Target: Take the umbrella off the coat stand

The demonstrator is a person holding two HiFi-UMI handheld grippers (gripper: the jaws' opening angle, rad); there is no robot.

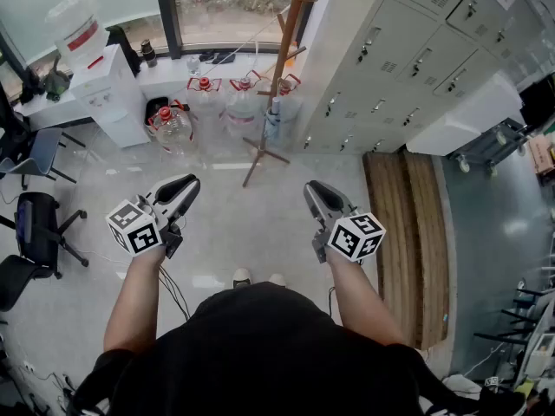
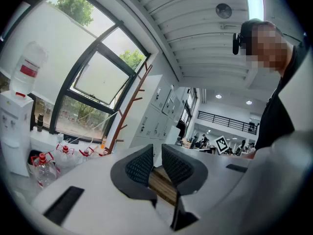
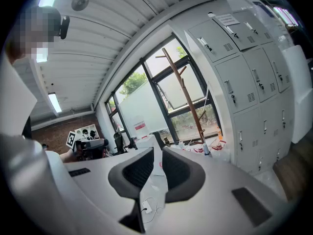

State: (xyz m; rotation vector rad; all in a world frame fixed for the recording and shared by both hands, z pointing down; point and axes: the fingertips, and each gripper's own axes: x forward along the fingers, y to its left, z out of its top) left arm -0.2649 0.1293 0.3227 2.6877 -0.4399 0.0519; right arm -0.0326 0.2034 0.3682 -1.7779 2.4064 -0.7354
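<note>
Two big things are seen first, is that right?

Yes. A wall of grey lockers (image 1: 408, 50) is seen at the right of the head view. A wide window (image 1: 225, 11) is set at the far end, above a pale floor (image 1: 234, 241).

What is found next in size?

A long wooden strip (image 1: 403, 232) is laid on the floor along the foot of the lockers. A white water dispenser (image 1: 108, 94), topped by a bottle, is placed at the left, by the window.

And the coat stand?

The wooden coat stand (image 1: 282, 68) is planted between the dispenser and the lockers, close to the window and well ahead of both grippers. Large water bottles (image 1: 173, 128) with red caps are grouped on the floor beside its foot.

Where is the umbrella?

A pale folded thing, taken to be the umbrella (image 1: 274, 121), is seen hung low against the pole, above the stand's spread feet. It is touched by neither gripper and is kept well apart from both.

How are the grippers held?

The left gripper (image 1: 191, 183) and the right gripper (image 1: 311, 189) are held out side by side and pointed toward the stand. In each gripper view the ribbed pads are parted by a narrow gap. Nothing is caught between them, and only floor is shown through the gap.
</note>
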